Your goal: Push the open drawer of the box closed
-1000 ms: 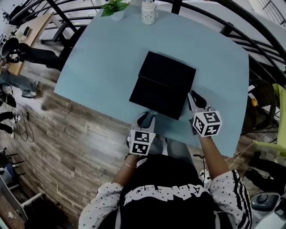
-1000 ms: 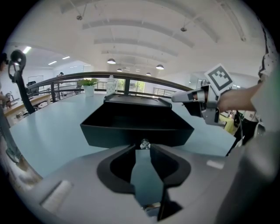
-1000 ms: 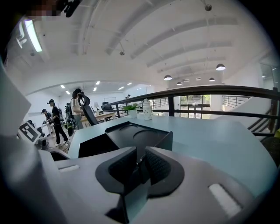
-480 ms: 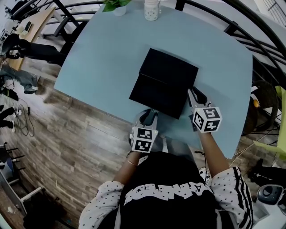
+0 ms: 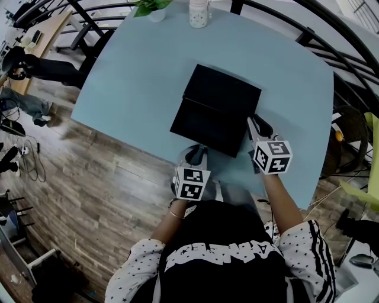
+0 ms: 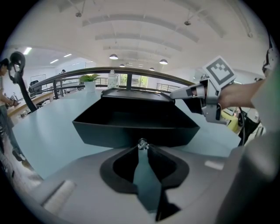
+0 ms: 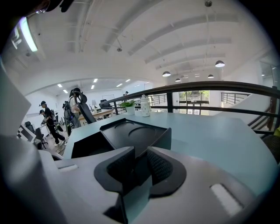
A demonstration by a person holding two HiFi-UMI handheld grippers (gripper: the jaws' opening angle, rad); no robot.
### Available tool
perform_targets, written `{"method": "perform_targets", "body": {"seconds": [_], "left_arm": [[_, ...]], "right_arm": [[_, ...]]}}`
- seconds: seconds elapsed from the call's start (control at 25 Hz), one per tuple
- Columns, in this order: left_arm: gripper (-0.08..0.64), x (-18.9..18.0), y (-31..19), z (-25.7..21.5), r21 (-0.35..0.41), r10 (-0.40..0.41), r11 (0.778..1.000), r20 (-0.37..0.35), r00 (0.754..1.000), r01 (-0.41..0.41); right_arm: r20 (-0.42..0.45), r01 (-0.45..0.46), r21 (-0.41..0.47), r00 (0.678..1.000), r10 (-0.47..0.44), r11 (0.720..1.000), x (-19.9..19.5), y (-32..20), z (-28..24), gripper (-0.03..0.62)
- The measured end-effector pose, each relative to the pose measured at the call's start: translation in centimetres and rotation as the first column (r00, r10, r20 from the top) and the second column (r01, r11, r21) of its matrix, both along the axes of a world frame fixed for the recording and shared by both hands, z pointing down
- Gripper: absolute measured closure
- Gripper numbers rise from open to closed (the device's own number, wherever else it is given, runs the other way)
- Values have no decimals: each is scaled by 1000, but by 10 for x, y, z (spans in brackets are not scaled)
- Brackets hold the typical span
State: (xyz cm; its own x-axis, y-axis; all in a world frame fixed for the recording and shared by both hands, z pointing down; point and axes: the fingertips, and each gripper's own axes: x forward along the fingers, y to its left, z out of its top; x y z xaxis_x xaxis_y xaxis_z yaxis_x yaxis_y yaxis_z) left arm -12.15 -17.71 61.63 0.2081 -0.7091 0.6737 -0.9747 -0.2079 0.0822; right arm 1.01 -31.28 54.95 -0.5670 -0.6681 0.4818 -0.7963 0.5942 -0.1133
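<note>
Black-and-white square markers are the only print on either gripper's cube; white lettering on the person's black shirt (image 5: 228,253) cannot be read. The black box (image 5: 224,94) sits mid-desk (image 5: 136,71), its open drawer (image 5: 201,127) jutting toward 6 o'clock. The left gripper (image 5: 198,151), forearm reaching in from 6 o'clock, has its jaws drawn together with the tips at the drawer's front. The right gripper (image 5: 253,124) points along the box's 4 o'clock corner, jaws a narrow gap apart. A potted plant (image 5: 147,7) and a bottle (image 5: 198,12) stand at 12 o'clock.
</note>
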Motion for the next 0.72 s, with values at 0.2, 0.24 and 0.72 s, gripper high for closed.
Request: {"method": "perform_targets", "body": {"seconds": [0.2, 0.24, 0.72], "left_arm": [[560, 3, 0, -5, 0, 1, 1000, -9, 1000, -1], [560, 4, 0, -6, 1, 3, 1000, -9, 1000, -3], [560, 2, -6, -12, 10, 12, 1000, 4, 1000, -12]], "right_arm": [[6, -11, -22, 1000, 11, 1000, 1, 0, -1, 518], [7, -13, -29, 1000, 13, 999, 1, 0, 0, 518], [-4, -25, -37, 1000, 25, 999, 3, 0, -1, 515]]}}
